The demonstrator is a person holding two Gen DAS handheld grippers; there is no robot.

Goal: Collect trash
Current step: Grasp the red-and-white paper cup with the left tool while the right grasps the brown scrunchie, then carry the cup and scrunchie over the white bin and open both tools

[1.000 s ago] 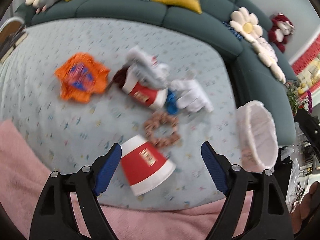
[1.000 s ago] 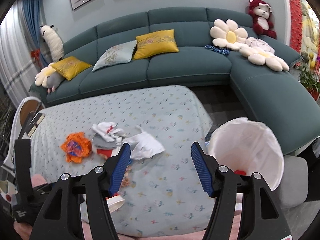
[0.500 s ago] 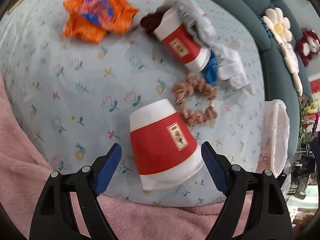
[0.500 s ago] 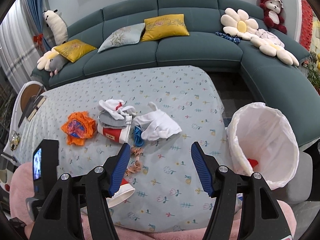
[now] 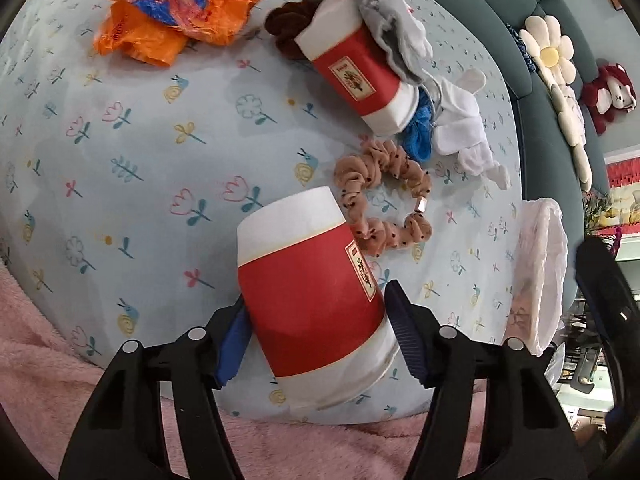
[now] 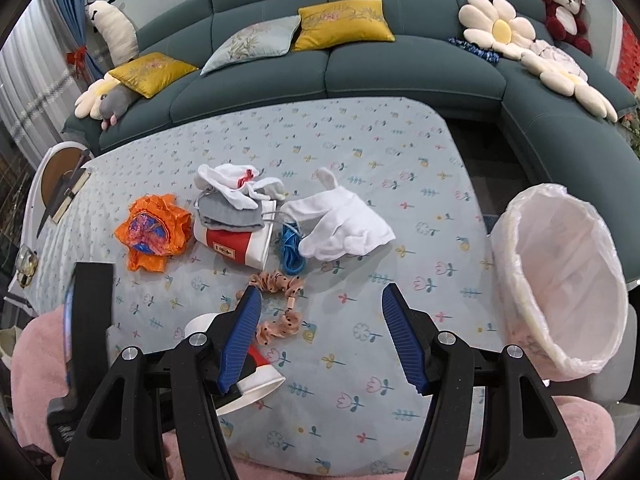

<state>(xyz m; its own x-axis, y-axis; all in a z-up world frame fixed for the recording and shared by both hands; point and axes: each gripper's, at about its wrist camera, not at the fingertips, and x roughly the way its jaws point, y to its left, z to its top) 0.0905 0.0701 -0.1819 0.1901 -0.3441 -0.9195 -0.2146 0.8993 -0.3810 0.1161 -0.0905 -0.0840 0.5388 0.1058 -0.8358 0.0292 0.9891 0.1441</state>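
The left gripper (image 5: 316, 332) has just been closing its jaws on a red and white paper cup (image 5: 310, 300) that lies on its side near the front edge of the table (image 5: 132, 128), and both blue pads (image 5: 234, 342) now press against the cup's red band, so the cup is gripped. The cup's wide rim faces the camera and its narrow white base points away toward the middle of the table. Just beyond the cup, touching its far right side, lies a tan dotted scrunchie (image 5: 384, 196). Farther back a second red and white cup (image 5: 360, 80) lies on its side with a grey cloth (image 5: 388, 36) draped over it, a dark brown scrunchie (image 5: 286, 28) at its far end and a blue scrunchie (image 5: 418, 136) at its near end. A white glove (image 5: 468, 132) lies beside that, and a crumpled orange wrapper (image 5: 168, 8) sits well apart at the far left. The right gripper (image 6: 320, 340) hovers over bare flowered tablecloth with its jaws apart and nothing between them. To its right, off the table's edge, stands a bin (image 6: 560, 280) lined with a white bag, tilted open toward the camera. A teal sofa (image 6: 400, 68) with yellow cushions (image 6: 344, 24) runs behind the table.
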